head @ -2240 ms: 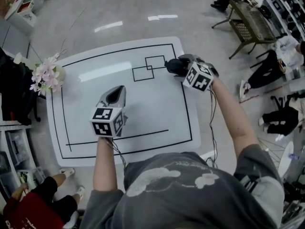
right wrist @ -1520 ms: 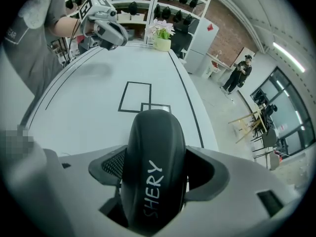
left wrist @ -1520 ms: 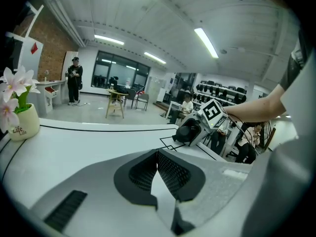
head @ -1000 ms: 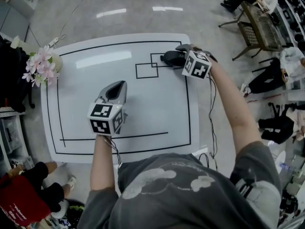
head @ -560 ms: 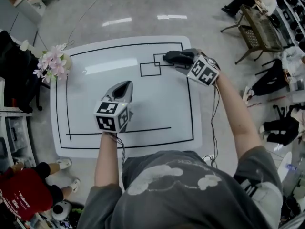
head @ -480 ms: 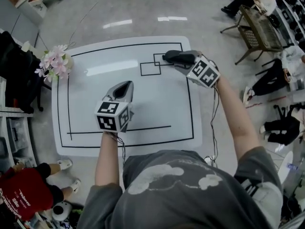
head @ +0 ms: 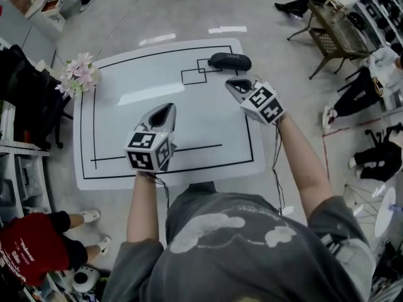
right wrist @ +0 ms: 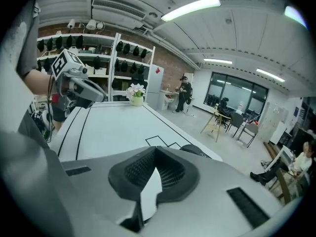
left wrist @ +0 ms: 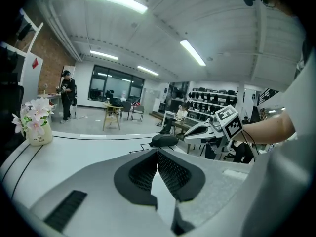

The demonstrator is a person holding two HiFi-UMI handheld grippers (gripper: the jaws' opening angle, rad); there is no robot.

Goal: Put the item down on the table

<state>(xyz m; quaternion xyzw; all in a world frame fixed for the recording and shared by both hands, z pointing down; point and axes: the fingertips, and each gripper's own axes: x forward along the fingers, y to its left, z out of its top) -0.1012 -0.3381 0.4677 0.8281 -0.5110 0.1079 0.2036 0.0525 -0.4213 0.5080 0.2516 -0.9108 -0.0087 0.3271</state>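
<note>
The dark oval item (head: 230, 60) is lying flat on the white table (head: 126, 124) in the upper right of the head view. It is sitting just to the right of the two overlapping drawn squares (head: 200, 72) and touching the black border line. Nothing is gripping it.

The right gripper (head: 232, 83) is hovering near the item, slightly lower in the frame, and is not touching it. Its own view shows the jaws closing fully together with nothing between them (right wrist: 154, 164), and the item (right wrist: 195, 150) is peeking out just above them. The left gripper (head: 162, 111) is hanging over the middle of the table, well apart from the item. Its jaws are also meeting, and it is carrying nothing (left wrist: 157, 168). From there the item (left wrist: 164, 140) is showing ahead on the tabletop.

Judging from how things lie, the placing itself is looking finished, and what remains is getting clear cleanly. The right gripper is best drawn back toward the person at its present height or above, so the closed tips are not brushing the item or pushing it across the border line. The left gripper is needing no part in this, and keeping it where it is avoids any crossing of arms. The flower vase (head: 80, 75) at the upper left is standing far from either path.
</note>
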